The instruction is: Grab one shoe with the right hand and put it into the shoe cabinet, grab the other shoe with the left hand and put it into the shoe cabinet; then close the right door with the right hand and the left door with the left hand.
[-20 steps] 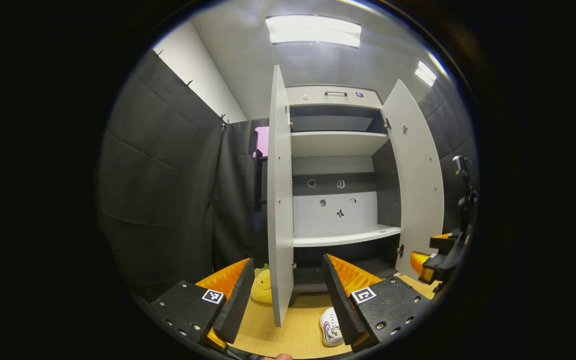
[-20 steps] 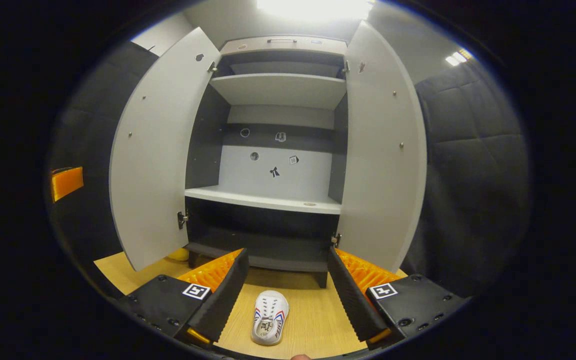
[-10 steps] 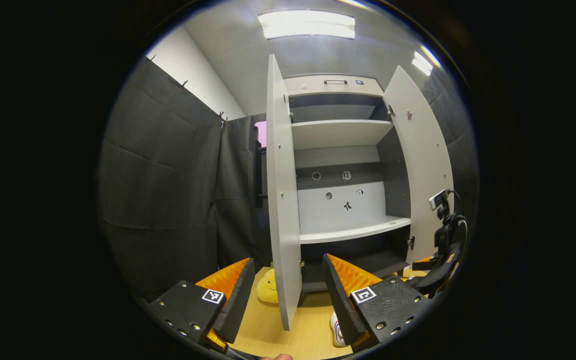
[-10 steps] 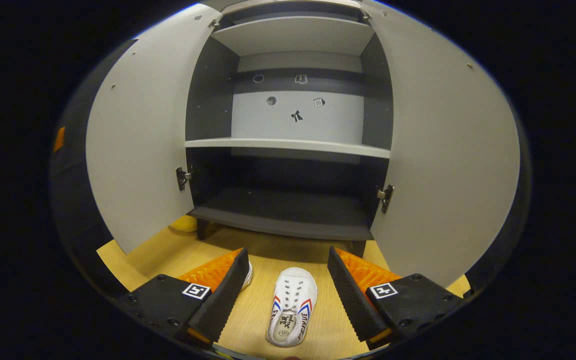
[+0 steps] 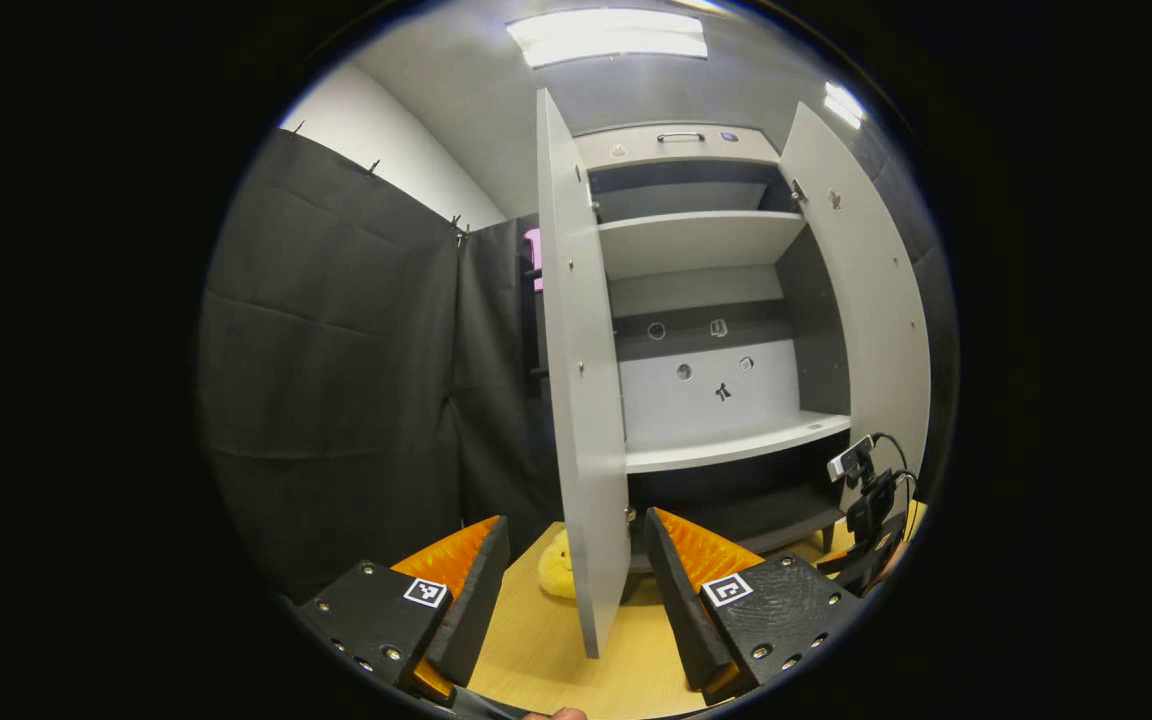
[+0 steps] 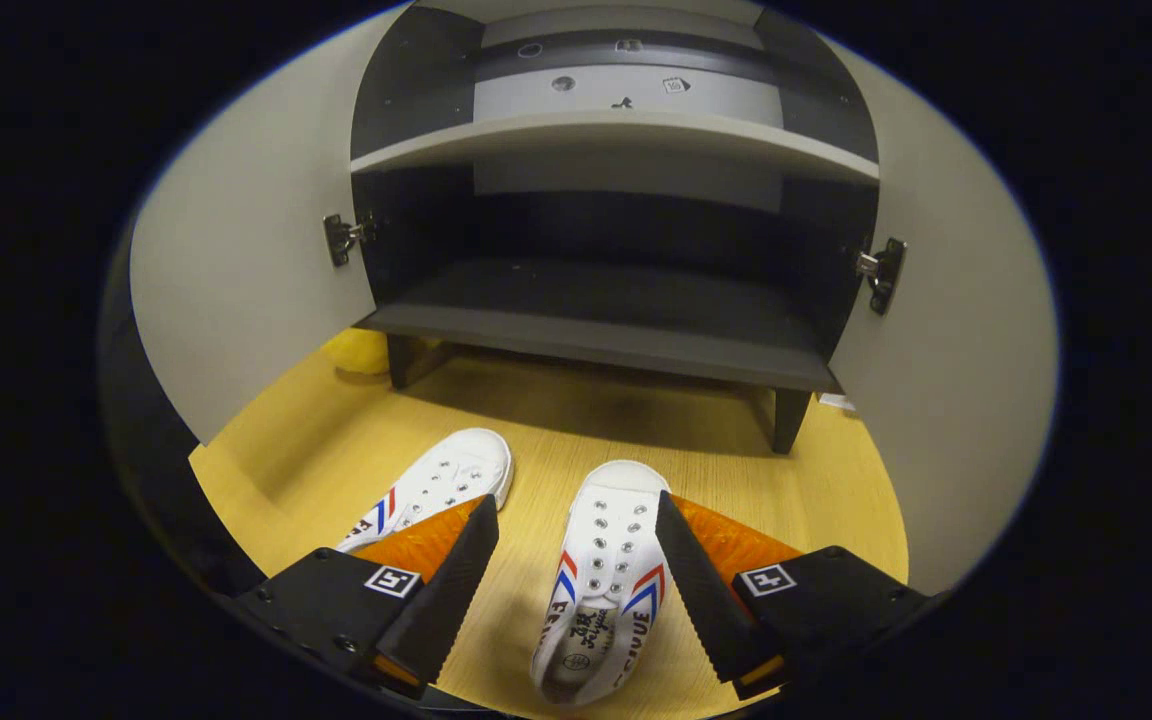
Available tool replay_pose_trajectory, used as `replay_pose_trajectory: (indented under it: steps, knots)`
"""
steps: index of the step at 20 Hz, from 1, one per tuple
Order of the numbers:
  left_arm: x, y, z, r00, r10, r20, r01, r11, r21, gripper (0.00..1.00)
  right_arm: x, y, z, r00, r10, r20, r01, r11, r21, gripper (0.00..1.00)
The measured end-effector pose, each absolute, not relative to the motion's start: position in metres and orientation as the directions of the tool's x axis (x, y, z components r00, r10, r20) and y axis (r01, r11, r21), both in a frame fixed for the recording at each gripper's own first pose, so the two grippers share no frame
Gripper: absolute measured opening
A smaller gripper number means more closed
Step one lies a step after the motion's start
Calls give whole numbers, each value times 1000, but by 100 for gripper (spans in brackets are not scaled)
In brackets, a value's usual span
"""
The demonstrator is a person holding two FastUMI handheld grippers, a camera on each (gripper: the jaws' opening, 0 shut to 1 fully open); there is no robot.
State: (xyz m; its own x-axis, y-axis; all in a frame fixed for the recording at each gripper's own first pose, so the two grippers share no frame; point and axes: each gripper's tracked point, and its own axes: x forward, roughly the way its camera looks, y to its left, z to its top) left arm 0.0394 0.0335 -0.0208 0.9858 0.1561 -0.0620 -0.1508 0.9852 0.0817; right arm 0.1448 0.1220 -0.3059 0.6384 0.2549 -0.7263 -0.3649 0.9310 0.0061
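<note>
Two white shoes with red and blue stripes lie on the wooden floor before the open shoe cabinet [image 6: 596, 330]. In the right gripper view my right gripper [image 6: 576, 545] is open and low, its fingers on either side of the right shoe [image 6: 601, 570] without touching it. The other shoe [image 6: 441, 480] lies to the left, partly behind the left finger. Both cabinet doors stand open. In the left gripper view my left gripper [image 5: 568, 570] is open and empty, held higher, facing the edge of the left door [image 5: 581, 400]. The right gripper's body [image 5: 866, 510] appears at that view's right edge.
A yellow plush toy [image 5: 558, 575] lies on the floor behind the left door, also seen as a yellow lump [image 6: 361, 350] by the cabinet's left leg. The bottom shelf [image 6: 616, 315] is bare and dark. Black cloth walls close in on both sides.
My right gripper has dropped and moved forward until its open fingers bracket the right shoe. The left gripper view has shifted slightly; the shoe has left its lower edge.
</note>
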Motion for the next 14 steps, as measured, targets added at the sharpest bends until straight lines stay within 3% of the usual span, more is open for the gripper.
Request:
replay_pose_trajectory:
  steps: [6,7,9,12,13,14]
  knots:
    - [46,33,-33,978,182,-103,-172,980,101,74,137,123,-351,518,231,-823,-367,930,29,100]
    - [47,32,-34,978,181,-104,-170,980,106,74,135,124,-355,510,227,-830,-369,929,28,88]
    - [50,28,-36,978,176,-108,-163,980,117,74,132,127,-361,489,219,-844,-384,923,18,75]
    - [53,24,-38,979,168,-118,-153,980,127,74,126,131,-372,445,185,-876,-423,906,-24,74]
    - [54,25,-38,979,167,-119,-152,980,128,74,125,131,-374,439,164,-884,-438,897,-51,69]
    - [56,25,-37,979,167,-119,-152,980,128,74,127,127,-372,446,135,-885,-454,886,-94,74]
